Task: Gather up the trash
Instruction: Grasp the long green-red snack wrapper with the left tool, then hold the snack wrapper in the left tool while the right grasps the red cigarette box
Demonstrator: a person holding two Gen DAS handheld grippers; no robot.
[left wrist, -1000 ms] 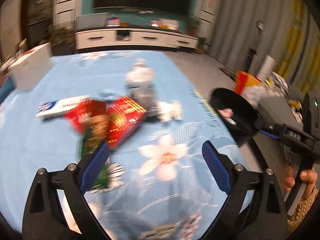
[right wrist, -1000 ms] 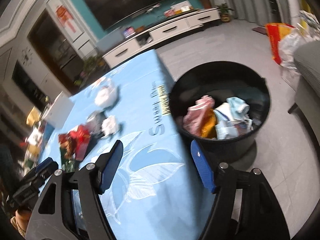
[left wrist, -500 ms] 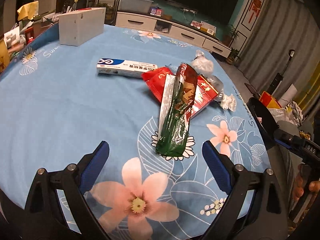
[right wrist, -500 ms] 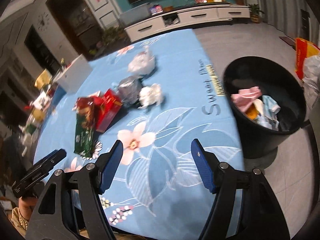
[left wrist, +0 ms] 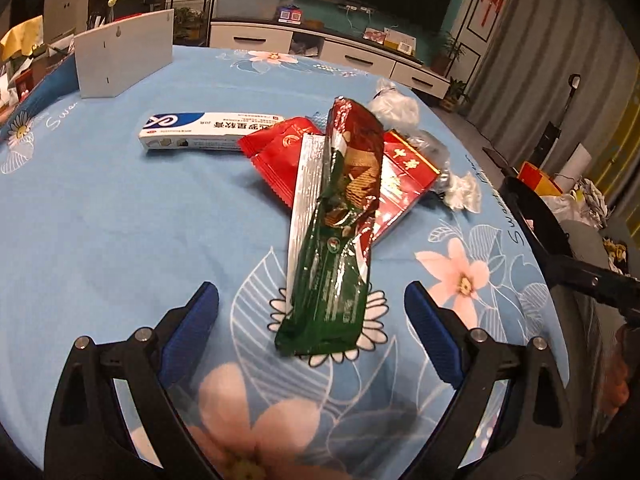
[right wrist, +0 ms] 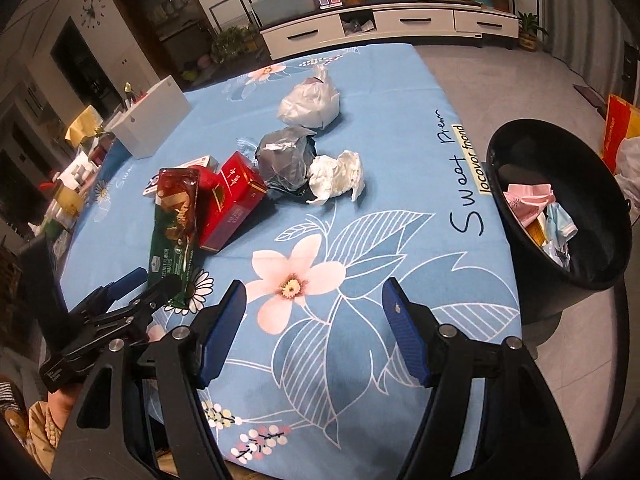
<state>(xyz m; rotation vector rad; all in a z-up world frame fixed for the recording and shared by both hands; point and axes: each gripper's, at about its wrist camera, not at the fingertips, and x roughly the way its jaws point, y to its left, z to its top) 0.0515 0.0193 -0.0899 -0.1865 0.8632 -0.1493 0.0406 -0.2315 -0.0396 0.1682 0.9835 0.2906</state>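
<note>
- Trash, and the nearest piece is the green wafer wrapper (left wrist: 328, 280), lying lengthwise on the blue flowered tablecloth (left wrist: 100, 220), its near end over a printed daisy.
- It looks light, thin and crinkly: a glossy film pack, likely slippery, and it should crush flat rather than resist a squeeze. Best bet is a pinch across the near green end, where it lies free of the pile.
- Its far end rides up over a red carton (left wrist: 404, 176) and a red foil pouch (left wrist: 280, 156), so a careless pull could drag those along.
- Left gripper (left wrist: 312, 332): jaws wide, nothing between the pads, and the wrapper's near end sits just ahead of them, centred in the gap, not touched as far as the left wrist view shows.
- Right gripper (right wrist: 314, 332): also wide and empty, poised over a pink printed flower, well to the right of the wrapper.
- Further back lie a toothpaste box (left wrist: 208, 130), a crumpled white tissue (right wrist: 336, 176), a silver foil wad (right wrist: 280, 152) and a knotted white bag (right wrist: 310, 100).
- The black bin (right wrist: 520, 216) stands off the table's right edge, already holding some scraps; that is where this lot is headed, I'd say.
</note>
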